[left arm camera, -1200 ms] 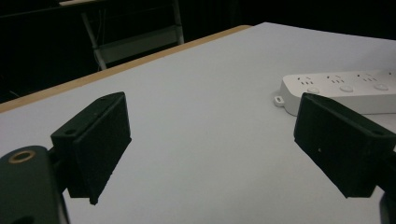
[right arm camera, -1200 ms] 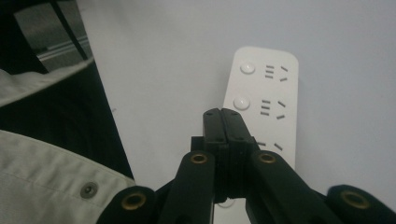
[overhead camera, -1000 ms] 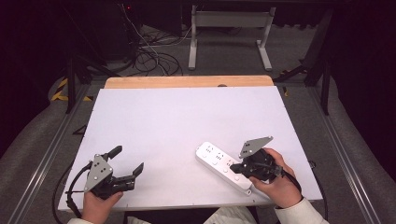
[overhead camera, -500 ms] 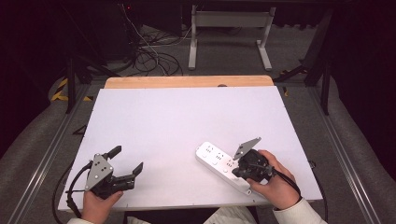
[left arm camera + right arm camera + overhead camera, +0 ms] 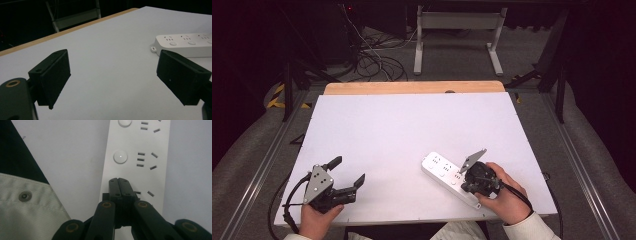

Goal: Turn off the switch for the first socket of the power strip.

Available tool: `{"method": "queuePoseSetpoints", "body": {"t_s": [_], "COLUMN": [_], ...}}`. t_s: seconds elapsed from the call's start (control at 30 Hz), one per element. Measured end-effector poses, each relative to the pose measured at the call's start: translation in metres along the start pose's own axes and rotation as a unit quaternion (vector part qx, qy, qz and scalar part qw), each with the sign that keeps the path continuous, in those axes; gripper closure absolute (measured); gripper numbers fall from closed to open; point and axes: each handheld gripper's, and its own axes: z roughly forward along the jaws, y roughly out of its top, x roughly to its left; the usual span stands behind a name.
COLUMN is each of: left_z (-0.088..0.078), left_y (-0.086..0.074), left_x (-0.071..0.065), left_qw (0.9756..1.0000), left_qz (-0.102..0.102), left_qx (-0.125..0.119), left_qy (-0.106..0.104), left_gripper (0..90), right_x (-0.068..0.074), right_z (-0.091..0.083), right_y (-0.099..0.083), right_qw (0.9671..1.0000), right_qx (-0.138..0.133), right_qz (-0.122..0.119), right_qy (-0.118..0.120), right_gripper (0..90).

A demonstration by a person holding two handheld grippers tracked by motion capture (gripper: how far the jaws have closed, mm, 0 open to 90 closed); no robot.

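White surface [image 5: 412, 135] with a white power strip [image 5: 447, 175] near its front right corner.
Its long axis runs diagonally, one end aimed toward the surface's middle, the other toward the front edge, sockets facing up. Right claw [image 5: 120, 185], jaws pressed together, tips down on the strip's top face. Well left of the strip, left claw [image 5: 347, 172] is spread wide, holding nothing.

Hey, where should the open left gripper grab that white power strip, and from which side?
Grip the power strip across its narrow width at the free far-left end. It lies flat and long, so the left gripper would likely do best coming from above, jaws straddling the long edges, clear of the right gripper over the near end.
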Motion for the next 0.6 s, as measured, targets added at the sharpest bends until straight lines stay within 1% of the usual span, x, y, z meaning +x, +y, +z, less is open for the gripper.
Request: {"method": "queuePoseSetpoints", "body": {"t_s": [0.23, 0.33, 0.43, 0.53, 0.6], "left_z": [-0.0001, -0.0001, -0.0002, -0.0003, -0.0003], "left_y": [0.0000, 0.0000, 0.0001, 0.0000, 0.0000], "left_x": [0.0001, 0.0001, 0.0000, 0.0000, 0.0001], "left_qw": [1.0000, 1.0000, 1.0000, 1.0000, 1.0000], "left_qz": [0.001, 0.001, 0.001, 0.000, 0.000], "left_qx": [0.002, 0.002, 0.001, 0.001, 0.001], "left_qy": [0.001, 0.002, 0.002, 0.002, 0.002], "left_gripper": [12.1, 12.1, 12.1, 12.1, 12.1], "right_x": [0.0015, 0.0019, 0.0027, 0.0034, 0.0038], "right_z": [0.0000, 0.0020, 0.0023, 0.0028, 0.0029], "right_y": [-0.0006, -0.0014, -0.0017, -0.0021, -0.0023], "right_qw": [1.0000, 1.0000, 1.0000, 0.9999, 0.9999], "right_qx": [-0.002, -0.001, -0.001, -0.001, -0.001], "right_qz": [0.002, -0.003, -0.002, -0.007, -0.005], "right_qy": [0.002, -0.002, -0.002, -0.008, -0.009], "right_gripper": [90.0, 90.0, 90.0, 90.0, 90.0]}}
